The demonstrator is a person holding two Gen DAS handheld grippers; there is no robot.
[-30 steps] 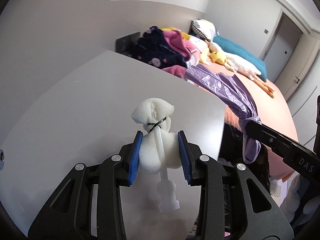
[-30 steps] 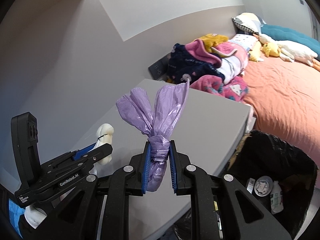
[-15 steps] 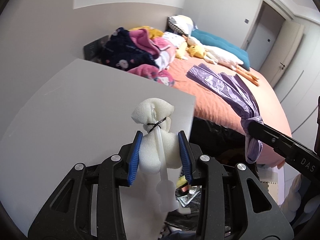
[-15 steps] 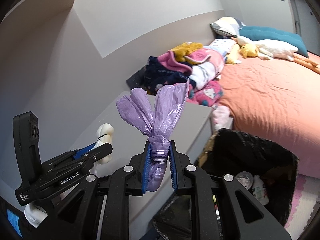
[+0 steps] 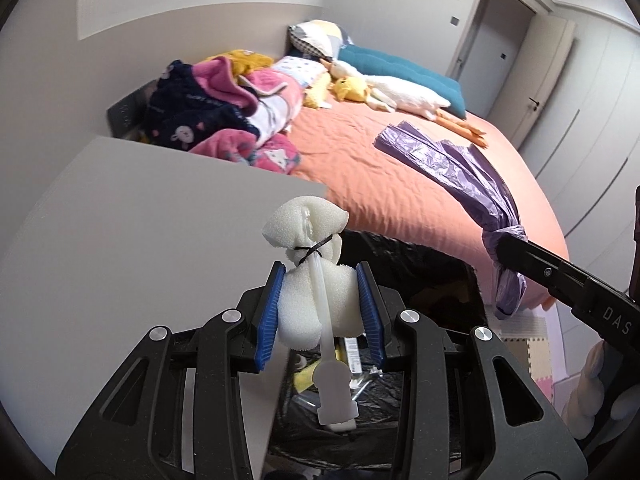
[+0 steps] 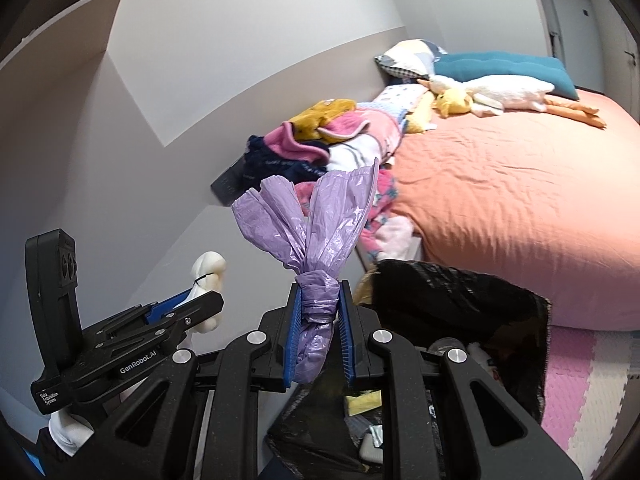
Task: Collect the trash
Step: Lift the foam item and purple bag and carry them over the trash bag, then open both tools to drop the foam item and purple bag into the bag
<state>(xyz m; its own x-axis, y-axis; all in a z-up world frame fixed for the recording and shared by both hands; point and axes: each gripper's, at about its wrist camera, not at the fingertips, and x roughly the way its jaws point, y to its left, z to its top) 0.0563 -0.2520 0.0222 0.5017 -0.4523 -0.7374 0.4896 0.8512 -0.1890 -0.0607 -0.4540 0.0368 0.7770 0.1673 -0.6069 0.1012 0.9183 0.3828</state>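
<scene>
Left tongs (image 5: 320, 308): closed on a white foam wad (image 5: 310, 264), the blue pads pressing both its sides. A black tie cinches the wad above the pads, and a white plastic stem (image 5: 330, 360) runs down its front to a flat base. Seen from the right wrist, the same wad (image 6: 208, 276) sticks up past the left tongs' tip (image 6: 188, 308).

Right tongs (image 6: 318, 332): closed on a knotted purple bag (image 6: 316, 240), gripped at the knot. Two loose ends fan upward above the pads; a short tail hangs below. From the left wrist, the bag (image 5: 460, 172) lies to the right of the left tongs, clamped in the right tongs' black tip (image 5: 500, 248).

A bin with a black liner (image 6: 460, 300) stands open just beneath and ahead of both tongs, with assorted litter visible inside. A grey counter (image 5: 140, 240) lies left of and under the left tongs. An orange bed (image 6: 500, 200) lies beyond the bin, carrying heaped clothes (image 5: 224, 108), pillows and a plush goose (image 6: 500, 92). Pink and white floor mats (image 6: 580, 380) lie right of the bin.
</scene>
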